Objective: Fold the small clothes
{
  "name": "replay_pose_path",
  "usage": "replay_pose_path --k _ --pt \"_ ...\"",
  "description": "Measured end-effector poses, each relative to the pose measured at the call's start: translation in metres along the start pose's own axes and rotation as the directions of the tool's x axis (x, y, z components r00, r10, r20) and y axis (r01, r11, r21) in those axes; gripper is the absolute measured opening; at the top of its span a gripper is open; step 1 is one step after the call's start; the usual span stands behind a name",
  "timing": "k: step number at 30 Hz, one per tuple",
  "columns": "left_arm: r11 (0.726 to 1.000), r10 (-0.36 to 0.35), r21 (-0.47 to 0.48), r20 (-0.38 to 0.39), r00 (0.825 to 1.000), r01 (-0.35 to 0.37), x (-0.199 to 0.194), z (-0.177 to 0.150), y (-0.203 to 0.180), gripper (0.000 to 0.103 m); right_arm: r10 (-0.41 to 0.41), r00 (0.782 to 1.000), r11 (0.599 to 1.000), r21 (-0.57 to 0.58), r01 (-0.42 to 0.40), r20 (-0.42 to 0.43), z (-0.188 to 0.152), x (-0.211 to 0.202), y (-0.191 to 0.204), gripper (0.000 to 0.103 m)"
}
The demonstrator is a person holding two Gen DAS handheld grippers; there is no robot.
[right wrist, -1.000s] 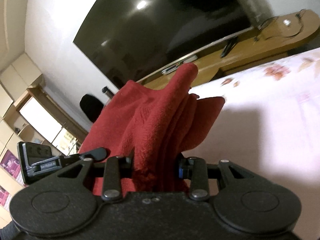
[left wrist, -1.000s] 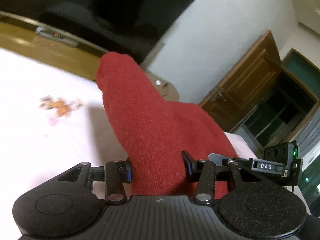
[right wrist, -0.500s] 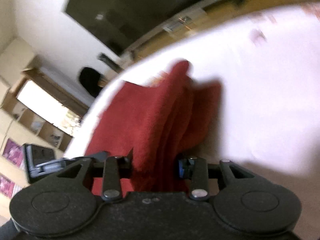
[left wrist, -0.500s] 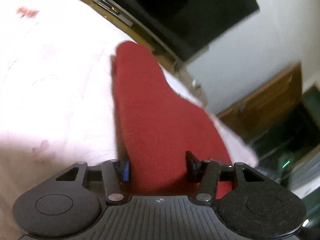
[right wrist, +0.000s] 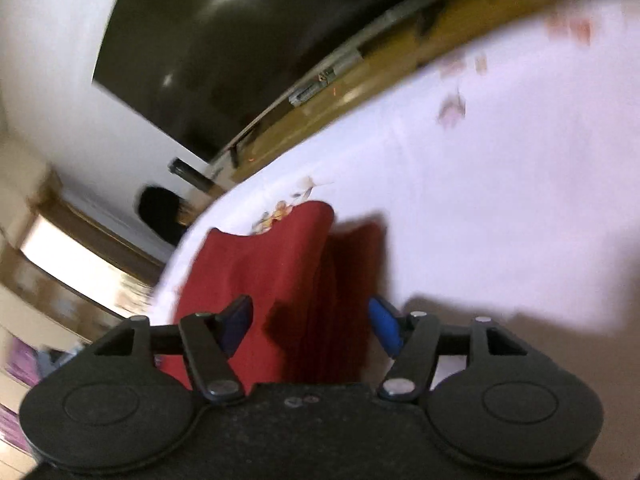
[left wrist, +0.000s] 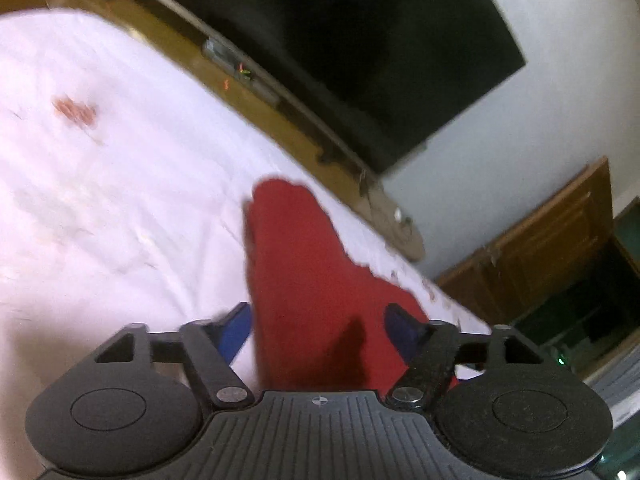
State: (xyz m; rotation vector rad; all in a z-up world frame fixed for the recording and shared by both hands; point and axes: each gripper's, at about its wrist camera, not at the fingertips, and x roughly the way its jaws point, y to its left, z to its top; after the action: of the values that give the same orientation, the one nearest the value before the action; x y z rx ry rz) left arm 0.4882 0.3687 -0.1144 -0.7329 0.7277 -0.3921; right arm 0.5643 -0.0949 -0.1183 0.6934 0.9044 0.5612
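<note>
A red knitted garment [left wrist: 304, 280] lies on the white bedsheet [left wrist: 120, 200], running away from me between the fingers of my left gripper [left wrist: 320, 330]. Its jaws are opening, and the blue pads [left wrist: 236, 328] stand off the cloth's sides. In the right wrist view the same red garment [right wrist: 280, 264] rests folded on the sheet [right wrist: 480, 200], with a darker fold on its right. My right gripper [right wrist: 310, 324] straddles it. Its jaws are opening too, and its blue pads [right wrist: 384, 328] do not press on the fabric. Each housing hides the near end of the garment.
A wooden TV bench [left wrist: 280, 120] with a large dark screen [left wrist: 380, 40] runs along the bed's far edge. A wooden door [left wrist: 540, 248] stands at the right. The sheet carries small flower prints [right wrist: 452, 108]. Shelves [right wrist: 60, 240] show at the left.
Both grippers came down with the red garment from the air onto the sheet. Both pairs of jaws have spread apart and let go of the cloth, which now lies flat.
</note>
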Motion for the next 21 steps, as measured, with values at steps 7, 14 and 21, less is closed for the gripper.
replay_pose_path --k 7,14,21 --pt "0.997 0.034 0.073 -0.054 0.998 -0.030 0.038 -0.013 -0.011 0.068 0.062 0.997 0.996 0.062 -0.059 -0.051 -0.006 0.027 -0.017 0.059" --pt "0.964 0.034 0.258 0.108 0.994 -0.061 0.032 -0.027 -0.033 0.053 -0.028 0.984 0.863 -0.492 0.114 0.178 -0.040 -0.001 0.067 0.026" --pt "0.947 0.153 0.272 0.083 0.985 -0.170 0.039 -0.017 -0.041 0.083 -0.186 0.971 0.916 -0.331 0.227 0.152 -0.024 0.021 0.026 0.053"
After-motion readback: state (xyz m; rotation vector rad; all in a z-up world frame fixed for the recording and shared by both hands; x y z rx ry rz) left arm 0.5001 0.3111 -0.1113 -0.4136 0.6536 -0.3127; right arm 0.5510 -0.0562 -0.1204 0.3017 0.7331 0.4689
